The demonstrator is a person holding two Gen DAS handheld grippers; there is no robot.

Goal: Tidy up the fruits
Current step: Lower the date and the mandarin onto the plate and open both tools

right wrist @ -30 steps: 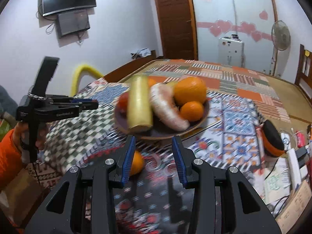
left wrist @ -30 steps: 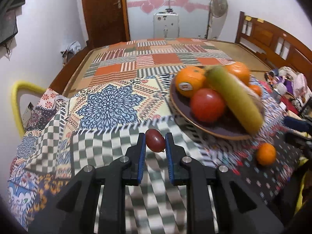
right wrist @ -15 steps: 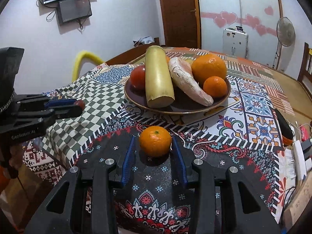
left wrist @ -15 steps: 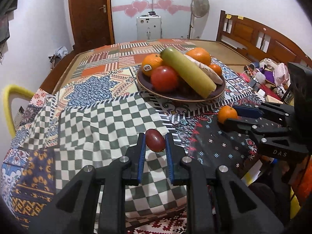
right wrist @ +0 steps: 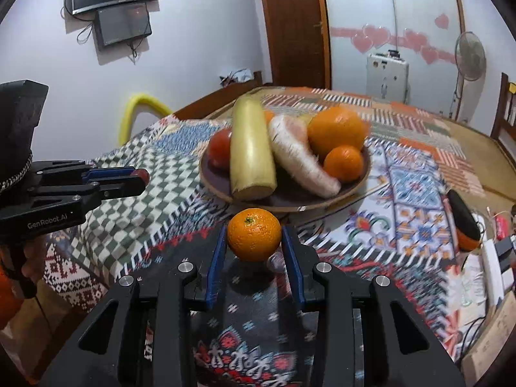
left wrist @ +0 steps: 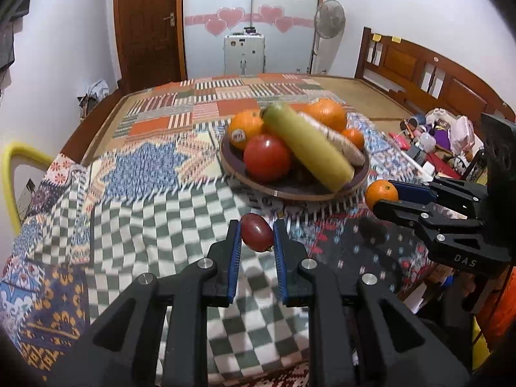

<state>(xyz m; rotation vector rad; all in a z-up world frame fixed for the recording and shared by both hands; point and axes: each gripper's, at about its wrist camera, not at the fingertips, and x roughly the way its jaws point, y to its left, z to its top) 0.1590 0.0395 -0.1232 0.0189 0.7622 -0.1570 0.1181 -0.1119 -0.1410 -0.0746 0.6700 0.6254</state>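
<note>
My left gripper (left wrist: 257, 237) is shut on a small dark red fruit (left wrist: 256, 232) and holds it above the checked cloth. My right gripper (right wrist: 254, 242) is shut on a small orange (right wrist: 254, 234), lifted just above the cloth in front of the brown fruit plate (right wrist: 351, 188). The plate (left wrist: 232, 169) holds a tomato (left wrist: 267, 158), a long yellow-green fruit (left wrist: 308, 150), a pale hairy root (right wrist: 300, 158), a big orange (right wrist: 335, 132) and a small orange (right wrist: 343, 163). The right gripper with its orange (left wrist: 381, 193) shows in the left wrist view.
A patchwork cloth (left wrist: 135, 193) covers the table. A yellow chair back (left wrist: 9, 167) stands at the left edge. Clutter (left wrist: 445, 135) lies at the right side. A black and orange object (right wrist: 464, 222) lies right of the plate.
My right gripper has closed on the small orange and lifted it off the cloth. My left gripper has moved closer to the plate, still holding the red fruit.
</note>
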